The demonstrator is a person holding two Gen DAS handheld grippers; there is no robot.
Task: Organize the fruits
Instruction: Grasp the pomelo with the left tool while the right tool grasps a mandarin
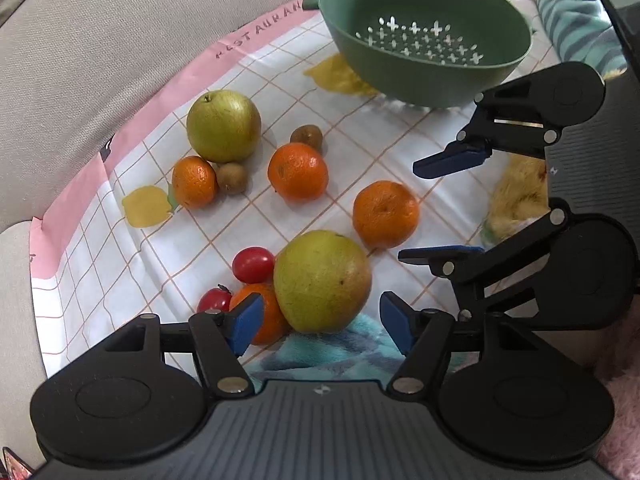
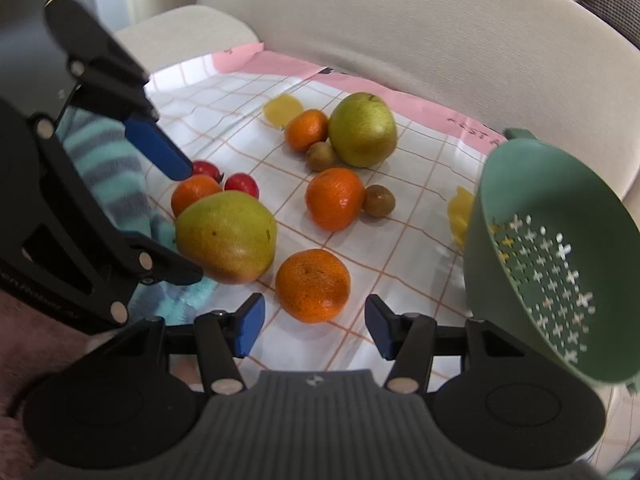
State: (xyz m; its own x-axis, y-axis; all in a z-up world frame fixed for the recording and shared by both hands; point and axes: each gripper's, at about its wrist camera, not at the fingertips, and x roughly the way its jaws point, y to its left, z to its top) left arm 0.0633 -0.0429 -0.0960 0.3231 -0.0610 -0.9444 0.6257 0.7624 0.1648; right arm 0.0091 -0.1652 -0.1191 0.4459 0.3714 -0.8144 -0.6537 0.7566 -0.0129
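progress nil: green colander (image 1: 424, 36) at upper right empty. all fruit loose on checked cloth (image 1: 352, 136): pears, oranges, kiwis, tomatoes mid-frame. left tongs (image 1: 320, 322) open astride near pear (image 1: 322, 280), right tongs (image 2: 314, 324) open before near orange (image 2: 312, 284); nothing gripped.

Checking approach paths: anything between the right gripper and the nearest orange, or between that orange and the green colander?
Nothing visible. The right gripper is open with the nearest orange just ahead of its blue pads, bare cloth between. From there to the green colander only printed tablecloth shows; the other fruit lie further off.
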